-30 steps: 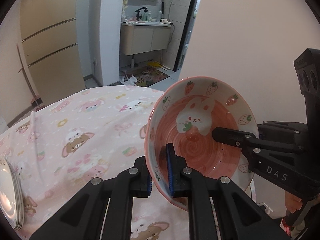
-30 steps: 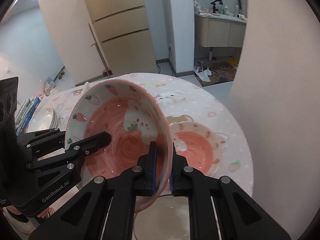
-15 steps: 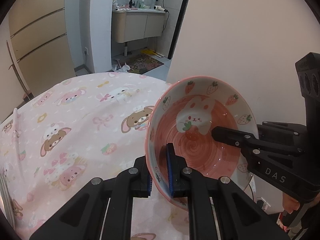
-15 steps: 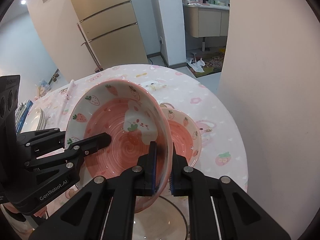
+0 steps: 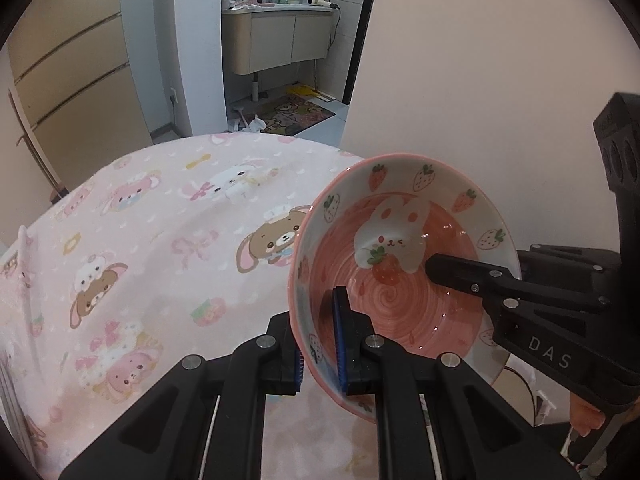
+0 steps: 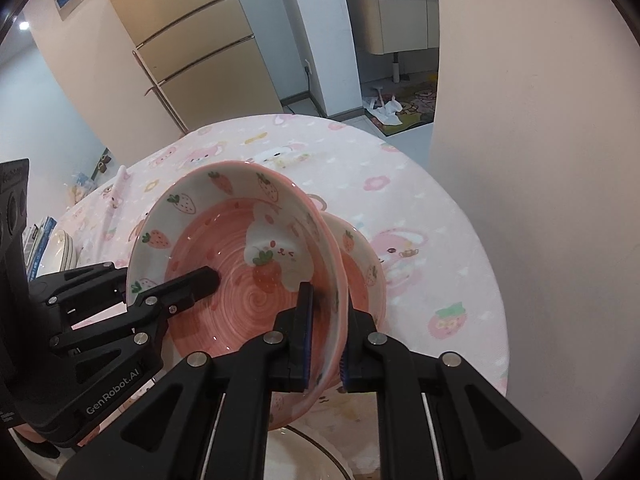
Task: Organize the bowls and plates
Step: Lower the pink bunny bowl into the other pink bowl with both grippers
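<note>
A pink bowl (image 5: 400, 280) with a rabbit and strawberries hangs tilted above the table, held from both sides. My left gripper (image 5: 319, 344) is shut on its left rim, one pad inside, one outside. My right gripper (image 6: 326, 334) is shut on the opposite rim of the same bowl (image 6: 240, 264). Each view shows the other gripper's inner finger (image 5: 460, 276) (image 6: 192, 282) lying in the bowl. A second matching bowl (image 6: 362, 264) sits on the table just behind and below the held one, partly hidden by it.
A pink cartoon tablecloth (image 5: 160, 248) covers the round table. A gold-rimmed white plate (image 6: 308, 454) lies at the near edge under the held bowl. A plate stack (image 6: 60, 248) stands at the far left. A wall (image 6: 540, 160) runs close along the table's right side.
Both grippers have sunk with the bowl and carried it toward the second bowl, which it now partly covers. The plate stack has slid out of the left wrist view.
</note>
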`<state>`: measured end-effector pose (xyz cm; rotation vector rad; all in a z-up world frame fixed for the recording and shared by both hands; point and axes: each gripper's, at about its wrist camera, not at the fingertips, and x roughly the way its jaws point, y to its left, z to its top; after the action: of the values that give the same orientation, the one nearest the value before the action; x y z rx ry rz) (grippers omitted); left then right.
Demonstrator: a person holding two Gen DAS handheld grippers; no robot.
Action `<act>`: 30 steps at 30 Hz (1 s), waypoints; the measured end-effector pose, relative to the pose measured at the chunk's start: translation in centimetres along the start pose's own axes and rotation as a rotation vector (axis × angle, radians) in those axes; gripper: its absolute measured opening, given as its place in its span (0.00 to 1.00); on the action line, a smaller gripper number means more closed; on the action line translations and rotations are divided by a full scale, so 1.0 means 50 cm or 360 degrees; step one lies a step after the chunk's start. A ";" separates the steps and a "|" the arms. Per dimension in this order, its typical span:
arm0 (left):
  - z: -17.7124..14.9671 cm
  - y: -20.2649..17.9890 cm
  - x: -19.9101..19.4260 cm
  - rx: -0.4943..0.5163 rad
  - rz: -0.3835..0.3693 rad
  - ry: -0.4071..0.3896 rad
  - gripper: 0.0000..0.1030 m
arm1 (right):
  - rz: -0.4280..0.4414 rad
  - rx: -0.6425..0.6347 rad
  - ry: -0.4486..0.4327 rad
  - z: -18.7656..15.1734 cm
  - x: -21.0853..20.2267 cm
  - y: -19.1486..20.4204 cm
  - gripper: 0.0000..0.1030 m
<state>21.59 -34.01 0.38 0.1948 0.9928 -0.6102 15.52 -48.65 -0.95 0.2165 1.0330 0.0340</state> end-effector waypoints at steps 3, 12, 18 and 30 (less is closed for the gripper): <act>0.002 -0.012 0.003 0.0066 0.0041 -0.0006 0.13 | -0.0006 0.0003 0.0007 0.003 0.002 -0.005 0.11; 0.021 -0.024 0.036 0.0182 0.0097 0.0027 0.16 | -0.0143 -0.0049 -0.0047 0.003 -0.003 -0.007 0.11; 0.020 -0.006 0.059 0.0125 -0.0009 0.0077 0.17 | -0.0142 -0.0045 -0.0057 0.007 -0.002 -0.016 0.10; 0.002 0.002 0.048 0.0121 -0.0060 0.0022 0.18 | -0.0110 -0.0042 -0.0048 -0.004 0.001 -0.019 0.10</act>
<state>22.68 -34.90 -1.56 0.2483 0.9894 -0.6822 15.31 -49.52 -1.25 0.1569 1.0086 -0.0184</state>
